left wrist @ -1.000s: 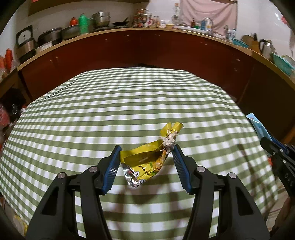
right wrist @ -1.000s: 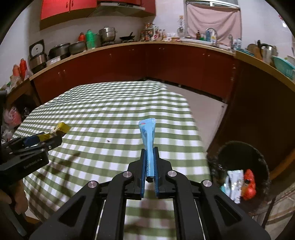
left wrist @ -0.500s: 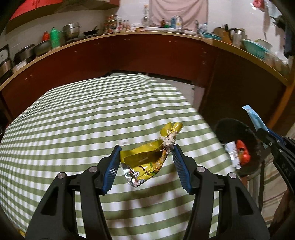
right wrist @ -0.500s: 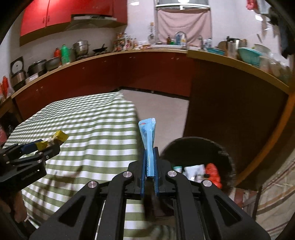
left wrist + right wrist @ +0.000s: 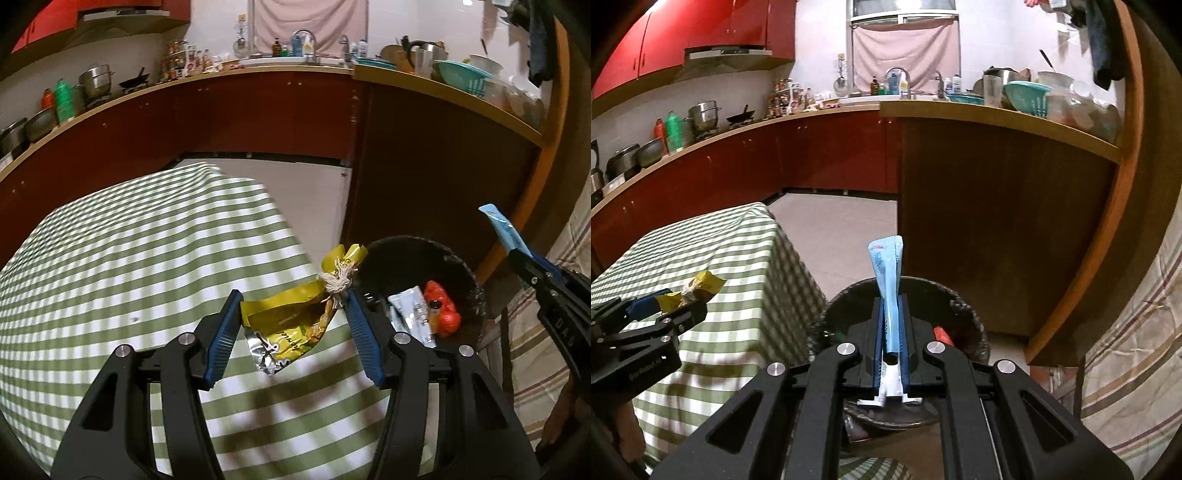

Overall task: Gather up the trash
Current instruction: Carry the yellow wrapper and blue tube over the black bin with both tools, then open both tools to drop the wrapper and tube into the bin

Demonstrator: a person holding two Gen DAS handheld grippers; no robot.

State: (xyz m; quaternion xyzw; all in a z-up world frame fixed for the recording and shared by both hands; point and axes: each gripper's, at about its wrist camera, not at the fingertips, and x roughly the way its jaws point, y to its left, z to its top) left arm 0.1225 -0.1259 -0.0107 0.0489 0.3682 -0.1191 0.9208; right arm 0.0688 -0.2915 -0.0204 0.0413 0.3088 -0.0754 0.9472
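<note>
1. My left gripper (image 5: 291,328), low in the centre of the left wrist view, pinches a crumpled yellow foil snack bag (image 5: 291,317) tied at the neck with frayed white string (image 5: 338,282); the bag bridges the half-spread blue pads, hanging clear above the green-and-white checked tablecloth (image 5: 129,258).
2. My right gripper (image 5: 891,339), at the bottom centre of the right wrist view, has its jaws pressed together on a flattened light-blue plastic tube (image 5: 888,284), its crimped end pointing up and its white cap toward the camera, so it cannot slip out early.
3. Both pieces of trash ride aloft, I judge, for a drop into the round black woven waste basket (image 5: 469,273) at the right of the left view, beside the table's edge.
4. Inside the basket lie a silvery-white wrapper (image 5: 410,314), a red-orange crumpled packet (image 5: 443,306) and a small dark-capped bottle (image 5: 434,314). The tube sits directly over the rim; the bag remains short of it.
</note>
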